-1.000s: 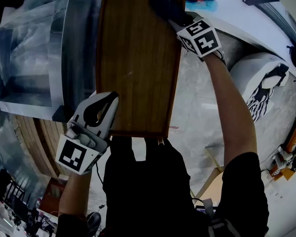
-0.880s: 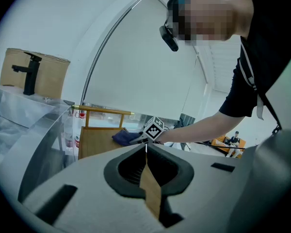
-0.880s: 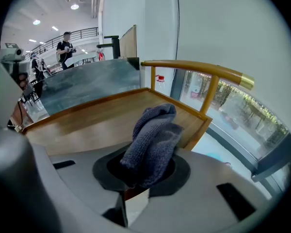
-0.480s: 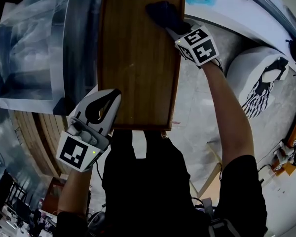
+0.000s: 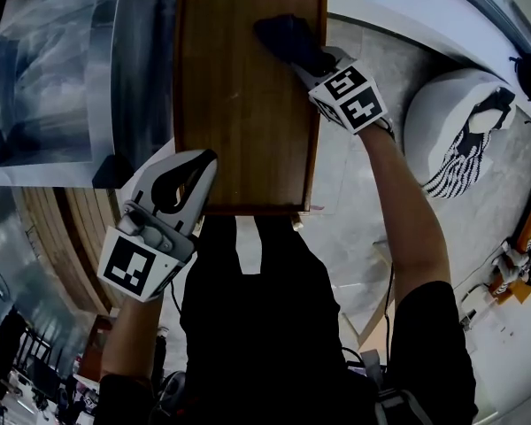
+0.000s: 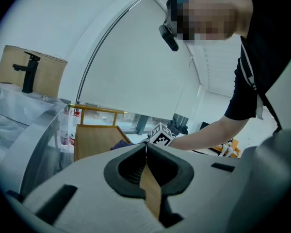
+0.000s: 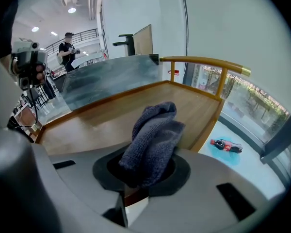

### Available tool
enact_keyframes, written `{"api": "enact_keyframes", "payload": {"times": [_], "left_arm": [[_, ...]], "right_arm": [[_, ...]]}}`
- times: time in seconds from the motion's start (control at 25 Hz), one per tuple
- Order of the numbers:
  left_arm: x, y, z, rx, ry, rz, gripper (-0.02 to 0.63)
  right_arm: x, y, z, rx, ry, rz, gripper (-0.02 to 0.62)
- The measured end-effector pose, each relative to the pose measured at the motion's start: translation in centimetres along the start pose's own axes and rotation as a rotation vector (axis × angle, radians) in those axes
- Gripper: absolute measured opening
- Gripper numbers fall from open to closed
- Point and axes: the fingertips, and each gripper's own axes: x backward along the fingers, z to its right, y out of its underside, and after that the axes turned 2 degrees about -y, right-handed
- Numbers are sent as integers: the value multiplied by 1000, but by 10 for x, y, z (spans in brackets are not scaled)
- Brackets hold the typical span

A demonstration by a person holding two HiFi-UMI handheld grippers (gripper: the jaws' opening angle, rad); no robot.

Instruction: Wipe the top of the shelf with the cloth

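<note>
On the wooden shelf top (image 5: 239, 104), toward its far right side, the dark grey cloth (image 5: 288, 41) lies bunched, sticking out ahead of the right tool (image 5: 317, 63). That tool is clenched on the cloth: in the right gripper view the knitted fabric fills the gap between the jaws and folds forward over them, with the shelf's raised right edge just beside it. Whether the cloth actually touches the wood cannot be made out. The left tool (image 5: 203, 162) sits well apart from the cloth, at the shelf's near left corner, its jaws pressed together with nothing between them. A brass rail (image 7: 203, 62) runs along the shelf's far end, and a dark drink bottle (image 7: 226, 145) lies on the floor beyond the right edge
</note>
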Motion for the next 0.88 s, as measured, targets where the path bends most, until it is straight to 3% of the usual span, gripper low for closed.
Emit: {"api": "enact_keyframes", "payload": {"times": [0.88], "left_arm": [[30, 3, 44, -20, 42, -7, 26]], "right_arm": [[40, 64, -112, -93, -95, -28, 60]]}}
